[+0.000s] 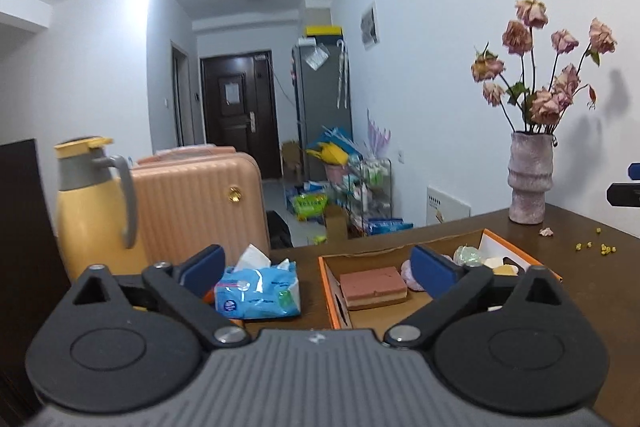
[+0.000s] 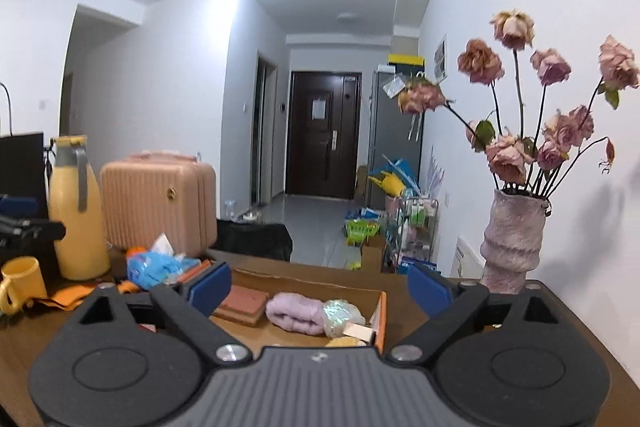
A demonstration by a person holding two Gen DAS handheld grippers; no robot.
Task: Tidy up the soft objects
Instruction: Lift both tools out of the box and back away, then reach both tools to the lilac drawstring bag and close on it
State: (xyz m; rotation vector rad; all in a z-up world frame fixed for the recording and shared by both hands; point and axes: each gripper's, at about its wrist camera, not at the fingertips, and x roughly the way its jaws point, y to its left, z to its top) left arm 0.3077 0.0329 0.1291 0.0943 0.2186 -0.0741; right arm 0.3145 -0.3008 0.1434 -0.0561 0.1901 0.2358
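Note:
An orange-edged cardboard box sits on the brown table and shows in the right wrist view too. It holds a red-brown sponge block, a pink folded cloth, a shiny green ball and yellow-white pieces. A blue tissue pack lies left of the box. My left gripper is open and empty, above the table's near side, facing the pack and box. My right gripper is open and empty, over the box.
A yellow thermos and pink suitcase stand at the left. A vase of dried roses stands at the right. A yellow mug sits far left. Yellow crumbs dot the table.

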